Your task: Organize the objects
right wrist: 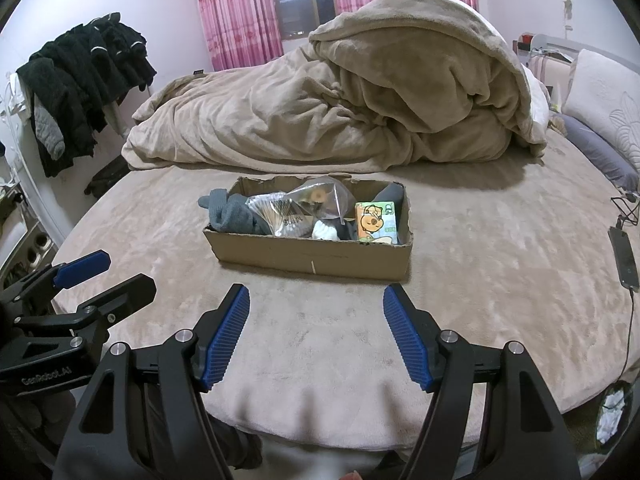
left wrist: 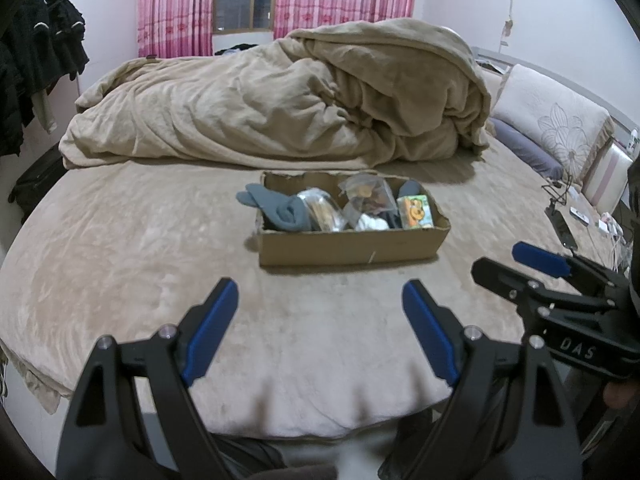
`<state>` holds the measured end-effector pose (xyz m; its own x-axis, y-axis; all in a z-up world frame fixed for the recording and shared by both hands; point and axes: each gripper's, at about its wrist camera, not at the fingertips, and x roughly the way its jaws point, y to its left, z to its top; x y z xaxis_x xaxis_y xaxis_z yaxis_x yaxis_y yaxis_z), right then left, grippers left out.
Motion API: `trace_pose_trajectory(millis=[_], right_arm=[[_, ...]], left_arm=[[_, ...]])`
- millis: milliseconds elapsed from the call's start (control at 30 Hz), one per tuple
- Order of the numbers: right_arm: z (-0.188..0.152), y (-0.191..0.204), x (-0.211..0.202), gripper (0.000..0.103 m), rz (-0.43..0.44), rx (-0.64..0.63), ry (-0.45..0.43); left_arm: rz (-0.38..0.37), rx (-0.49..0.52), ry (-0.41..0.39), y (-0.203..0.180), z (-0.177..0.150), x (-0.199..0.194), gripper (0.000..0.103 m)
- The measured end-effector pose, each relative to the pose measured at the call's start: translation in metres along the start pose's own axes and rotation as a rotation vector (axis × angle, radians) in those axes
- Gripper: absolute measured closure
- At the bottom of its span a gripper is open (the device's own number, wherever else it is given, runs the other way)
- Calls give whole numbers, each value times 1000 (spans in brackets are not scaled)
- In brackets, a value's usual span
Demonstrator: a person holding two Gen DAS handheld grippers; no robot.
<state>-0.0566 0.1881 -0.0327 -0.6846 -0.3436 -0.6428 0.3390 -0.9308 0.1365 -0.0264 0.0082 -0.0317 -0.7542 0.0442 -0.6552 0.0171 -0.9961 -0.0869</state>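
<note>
A shallow cardboard box (left wrist: 348,246) (right wrist: 308,258) sits mid-bed. It holds grey socks (left wrist: 276,208) (right wrist: 232,210), clear plastic bags (left wrist: 362,196) (right wrist: 316,200), something white (right wrist: 326,230) and a green cartoon tissue pack (left wrist: 416,210) (right wrist: 377,222). My left gripper (left wrist: 320,304) hovers open over the bed's near edge, short of the box, nothing between its blue pads. My right gripper (right wrist: 316,306) is likewise open and empty, just in front of the box. Each gripper shows in the other's view, the right gripper (left wrist: 516,262) at the right and the left gripper (right wrist: 116,274) at the left.
A rumpled beige duvet (left wrist: 280,100) (right wrist: 340,96) is heaped behind the box. Pillows (left wrist: 552,120) lie at the right, with a phone on a cable (right wrist: 624,258) near the bed's right edge. Dark clothes (right wrist: 80,80) hang at the left. Pink curtains (left wrist: 176,8) frame a window.
</note>
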Motion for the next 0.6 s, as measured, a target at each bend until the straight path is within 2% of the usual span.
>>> trace_pose_trajectory(millis=[600], right_arm=[[1, -2, 3, 30, 0, 2, 1]], left_arm=[[-2, 0, 5, -1, 1, 6, 18]])
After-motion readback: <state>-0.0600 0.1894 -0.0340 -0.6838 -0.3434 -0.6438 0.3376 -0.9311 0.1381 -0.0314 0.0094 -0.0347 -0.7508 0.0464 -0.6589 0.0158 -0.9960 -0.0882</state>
